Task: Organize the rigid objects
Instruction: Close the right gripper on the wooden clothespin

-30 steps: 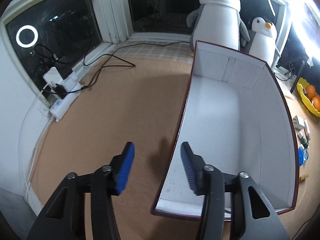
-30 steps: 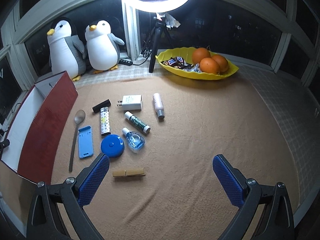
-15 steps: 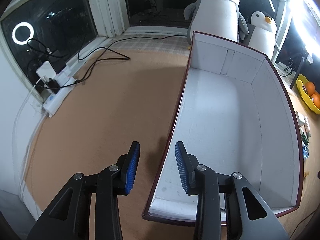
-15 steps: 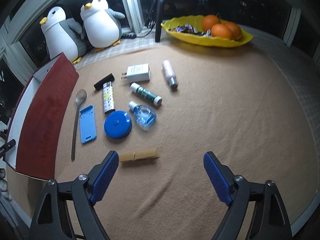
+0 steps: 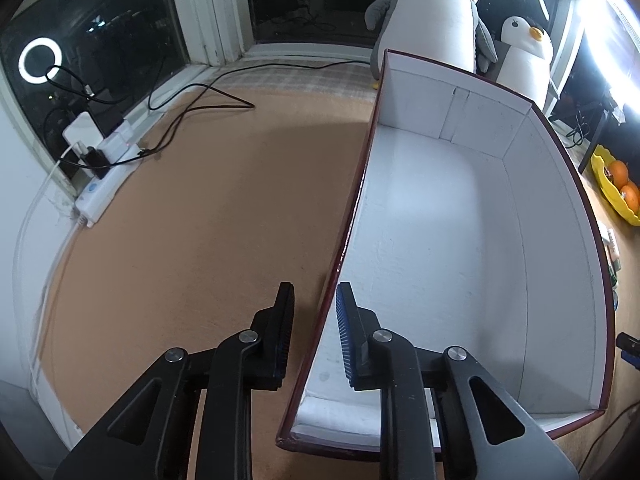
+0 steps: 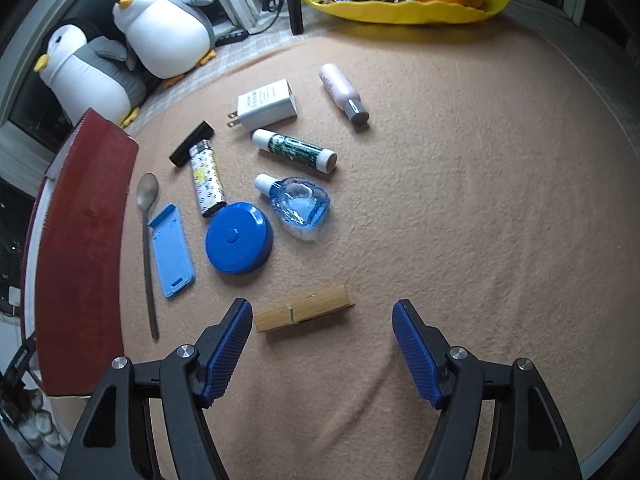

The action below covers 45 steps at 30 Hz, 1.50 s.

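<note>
Wooden clothespin [image 6: 304, 308] lying on tan cloth [image 6: 460, 200], right gripper [image 6: 322, 340] closing, still wide, pads not touching. Left gripper [image 5: 314, 328] narrowing around box [image 5: 440, 240] wall, slight gaps showing.

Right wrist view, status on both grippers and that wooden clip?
Left gripper jaws closing astride box wall, not yet pinching. Right gripper jaws closing, open above wooden clip. Nothing in the way.

Dark-red box [image 6: 80, 240] with white inside, blue round case [image 6: 239, 238], yellow bowl [image 6: 404, 12].
</note>
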Tool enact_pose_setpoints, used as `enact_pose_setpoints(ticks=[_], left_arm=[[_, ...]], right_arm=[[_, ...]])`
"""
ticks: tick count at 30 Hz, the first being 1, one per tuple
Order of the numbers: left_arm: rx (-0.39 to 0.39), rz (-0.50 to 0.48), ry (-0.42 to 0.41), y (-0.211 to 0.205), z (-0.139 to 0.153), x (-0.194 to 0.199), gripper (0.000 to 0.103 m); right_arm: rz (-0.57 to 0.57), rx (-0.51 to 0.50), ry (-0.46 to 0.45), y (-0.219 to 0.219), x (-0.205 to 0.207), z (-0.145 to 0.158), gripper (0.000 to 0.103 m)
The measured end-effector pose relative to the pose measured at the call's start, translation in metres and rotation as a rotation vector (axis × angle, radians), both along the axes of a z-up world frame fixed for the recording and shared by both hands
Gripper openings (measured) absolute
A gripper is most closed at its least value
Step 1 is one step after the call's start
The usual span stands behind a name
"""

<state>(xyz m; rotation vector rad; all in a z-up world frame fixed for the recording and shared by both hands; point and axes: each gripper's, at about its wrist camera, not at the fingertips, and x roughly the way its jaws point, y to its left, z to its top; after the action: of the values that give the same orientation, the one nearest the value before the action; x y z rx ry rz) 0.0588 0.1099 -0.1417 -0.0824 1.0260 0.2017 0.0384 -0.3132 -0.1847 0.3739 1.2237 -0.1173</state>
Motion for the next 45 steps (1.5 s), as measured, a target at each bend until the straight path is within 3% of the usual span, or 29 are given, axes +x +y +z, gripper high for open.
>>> enact_pose_setpoints(ticks=[4,13,17,22,27,36,45], left_arm=[[-0.016,0.000,0.005,0.000,-0.004,0.000,0.016],[-0.034,0.004,-0.011,0.004,0.000,-0.001,0.011],[-0.037,0.003,-0.024,0.004,0.006,-0.005,0.011],[-0.035,-0.005,-0.039,0.003,0.012,-0.010,0.011],[-0.039,-0.004,-0.043,0.004,0.012,-0.013,0.011],[-0.035,-0.001,-0.044,0.005,0.010,-0.014,0.011],[-0.038,-0.007,-0.050,0.004,0.011,-0.015,0.011]], right_arm=[[-0.006,0.003,0.025,0.003,0.004,-0.007,0.068],[0.013,-0.061,0.038,0.012,0.019,-0.010,0.056],[0.036,-0.057,0.033,0.017,0.024,-0.010,0.046],[0.043,-0.054,0.051,0.020,0.032,-0.013,0.046],[0.078,-0.092,0.058,0.025,0.038,-0.014,0.036],[0.020,-0.073,0.074,0.008,0.021,-0.009,0.037],[0.034,-0.050,0.092,0.025,0.014,-0.012,0.037]])
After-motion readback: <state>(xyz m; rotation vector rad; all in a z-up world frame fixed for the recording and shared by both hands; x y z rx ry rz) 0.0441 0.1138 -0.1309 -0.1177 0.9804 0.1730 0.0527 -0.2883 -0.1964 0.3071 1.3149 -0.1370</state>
